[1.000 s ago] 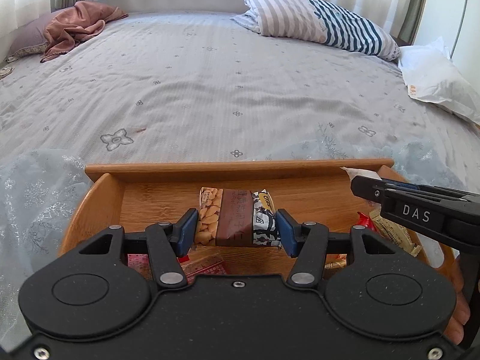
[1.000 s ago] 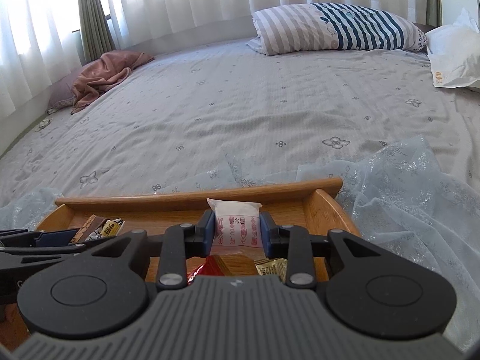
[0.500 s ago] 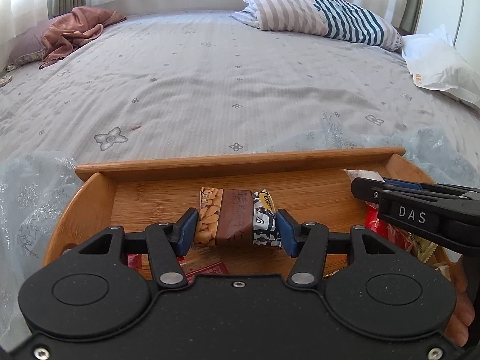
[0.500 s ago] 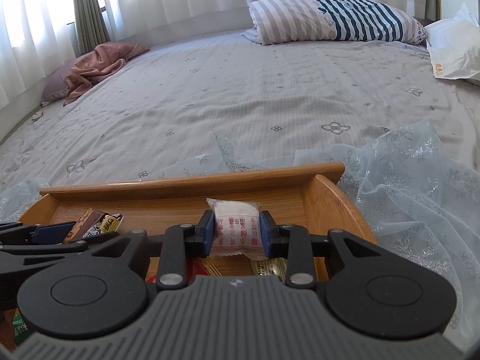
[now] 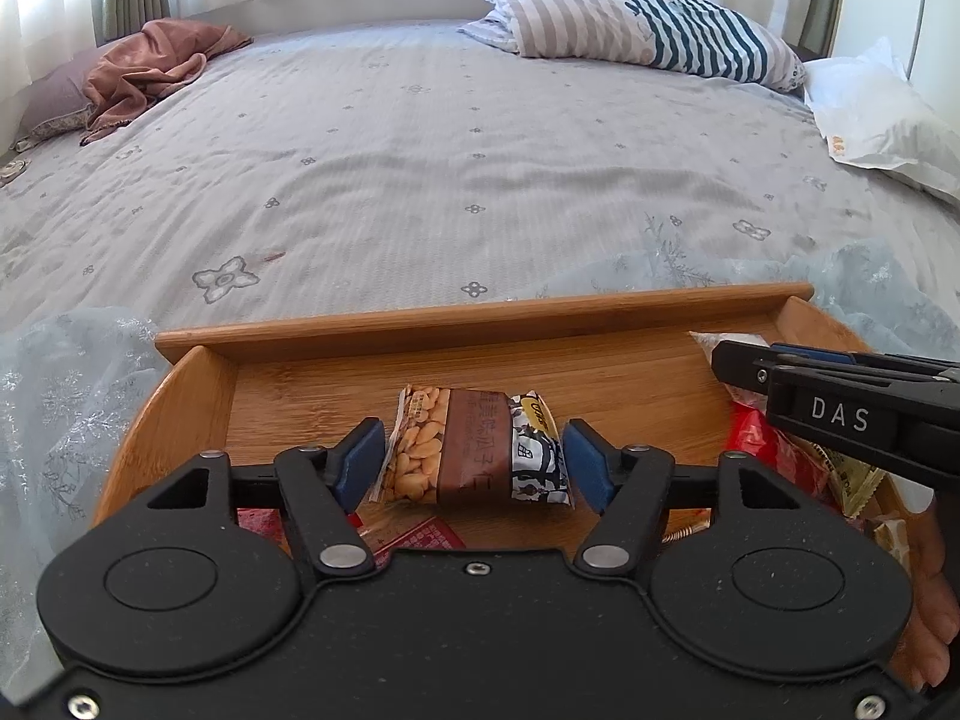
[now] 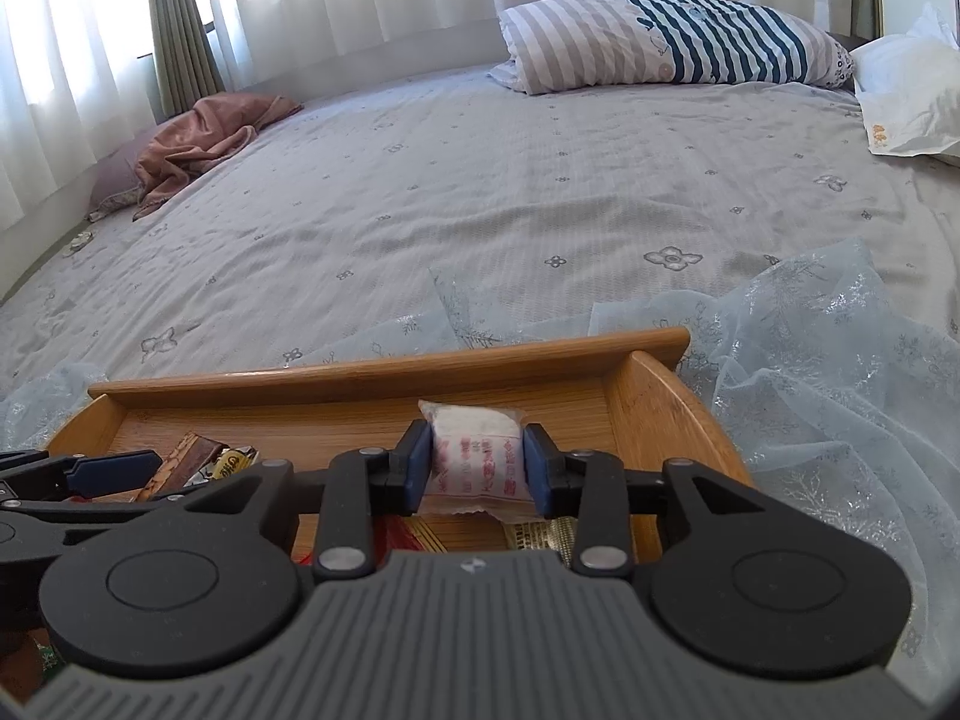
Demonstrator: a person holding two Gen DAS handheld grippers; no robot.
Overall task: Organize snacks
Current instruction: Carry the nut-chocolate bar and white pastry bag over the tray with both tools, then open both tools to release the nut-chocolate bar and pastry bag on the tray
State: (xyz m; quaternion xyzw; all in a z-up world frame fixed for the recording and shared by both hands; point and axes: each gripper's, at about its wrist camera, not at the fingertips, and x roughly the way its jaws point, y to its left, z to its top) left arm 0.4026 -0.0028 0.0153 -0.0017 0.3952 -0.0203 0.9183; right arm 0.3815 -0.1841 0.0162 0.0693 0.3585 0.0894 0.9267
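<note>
Brown nut packet (image 5: 474, 447) between parted left claw (image 5: 474, 463) pads.

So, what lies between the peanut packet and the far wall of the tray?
Nothing: in the left wrist view only bare wood shows between the peanut packet and the far wall of the tray.

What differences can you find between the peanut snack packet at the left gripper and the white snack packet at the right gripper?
The peanut snack packet is printed with nuts, a brown band and black-and-white art; the white snack packet is pale with red lettering. The peanut packet is wider, with gaps to the left gripper's pads; the white one fills the right gripper's narrower opening. Both lie in the wooden tray, and both grippers' jaws have just been opening.
</note>
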